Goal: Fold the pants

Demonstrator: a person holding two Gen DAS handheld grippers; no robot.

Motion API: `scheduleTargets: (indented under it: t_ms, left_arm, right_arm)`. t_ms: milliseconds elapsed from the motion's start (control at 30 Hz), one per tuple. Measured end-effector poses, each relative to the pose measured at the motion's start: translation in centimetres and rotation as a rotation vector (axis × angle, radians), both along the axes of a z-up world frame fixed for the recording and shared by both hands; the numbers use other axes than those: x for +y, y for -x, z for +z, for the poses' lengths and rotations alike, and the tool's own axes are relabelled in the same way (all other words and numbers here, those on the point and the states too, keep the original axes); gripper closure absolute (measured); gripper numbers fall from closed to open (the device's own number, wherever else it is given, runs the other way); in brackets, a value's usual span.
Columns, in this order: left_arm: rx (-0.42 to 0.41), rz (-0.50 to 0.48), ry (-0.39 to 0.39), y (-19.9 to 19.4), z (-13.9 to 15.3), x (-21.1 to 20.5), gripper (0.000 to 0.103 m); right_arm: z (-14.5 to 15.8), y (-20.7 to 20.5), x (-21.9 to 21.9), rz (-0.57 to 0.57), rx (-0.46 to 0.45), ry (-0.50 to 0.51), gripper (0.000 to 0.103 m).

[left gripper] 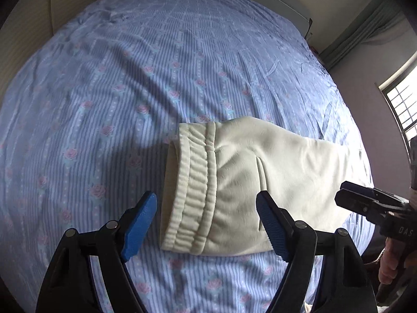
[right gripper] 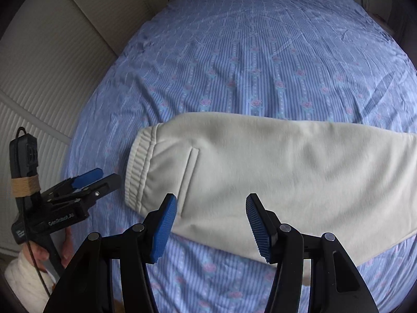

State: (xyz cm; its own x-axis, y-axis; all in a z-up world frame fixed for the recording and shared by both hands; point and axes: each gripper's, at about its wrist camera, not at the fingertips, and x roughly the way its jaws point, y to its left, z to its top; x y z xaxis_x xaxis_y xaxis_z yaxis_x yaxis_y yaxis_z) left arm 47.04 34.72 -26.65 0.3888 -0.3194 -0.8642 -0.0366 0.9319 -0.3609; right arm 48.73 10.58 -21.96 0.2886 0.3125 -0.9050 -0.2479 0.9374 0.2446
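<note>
Both tools, left [left gripper: 207, 224] and right [right gripper: 211, 225], gape wide; pants [right gripper: 273, 172] cut off rightward.

Bed and its load, from my wrist cameras

I see the bed [right gripper: 260, 52], blue-striped rose-print sheet, with cream pants [right gripper: 273, 177] lying flat, waistband pointing left.

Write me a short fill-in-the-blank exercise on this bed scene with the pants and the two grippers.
1. The cream pants lie on a blue striped bedsheet printed with pink ____.
2. The jaws of the left gripper stand ____, holding nothing.
3. The ribbed ____ of the pants lies nearest the left gripper.
4. The right gripper hovers with its jaws ____.

Missing words: roses; open; waistband; open
</note>
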Motion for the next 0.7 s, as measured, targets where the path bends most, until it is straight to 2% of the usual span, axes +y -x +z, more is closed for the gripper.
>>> scheduleTargets:
  t_ms: [133, 167, 200, 267, 400, 500, 633, 667, 700]
  left_arm:
    - [0.068, 0.002, 0.104, -3.2, -3.1, 1.1, 0.045]
    - [0.087, 0.006, 0.134, -3.7, -3.9, 1.2, 0.051]
    - [0.106, 0.010, 0.166, -4.2, -4.4, 1.4, 0.062]
    - [0.124, -0.001, 0.233, -4.6, -4.7, 1.3, 0.074]
    - [0.065, -0.075, 0.351, -4.5, -3.5, 1.4, 0.074]
    - [0.097, -0.099, 0.354, -5.4, -4.7, 1.3, 0.074]
    - [0.187, -0.048, 0.372, -7.0, -7.4, 0.7, 0.074]
    - [0.191, -0.042, 0.355, -7.2, -7.6, 0.4, 0.079]
    - [0.189, -0.036, 0.331, -7.2, -7.5, 0.0, 0.090]
  right_arm:
    - [-1.5, -1.3, 2.2, 0.014, 0.020, 0.030, 0.046]
    - [-1.9, -1.5, 2.5, 0.018, 0.029, 0.040, 0.046]
    - [-2.2, -1.6, 2.7, 0.020, 0.037, 0.046, 0.046]
    - [-2.7, -1.8, 2.9, 0.020, 0.049, 0.058, 0.046]
    - [-3.0, -1.9, 3.1, 0.022, 0.066, 0.062, 0.046]
    - [-3.2, -2.2, 3.4, 0.032, 0.067, 0.066, 0.046]
    - [-3.5, -2.5, 4.3, 0.043, 0.076, 0.068, 0.046]
    - [-3.4, -2.6, 4.5, 0.049, 0.074, 0.071, 0.046]
    - [-3.4, -2.6, 4.8, 0.056, 0.069, 0.073, 0.046]
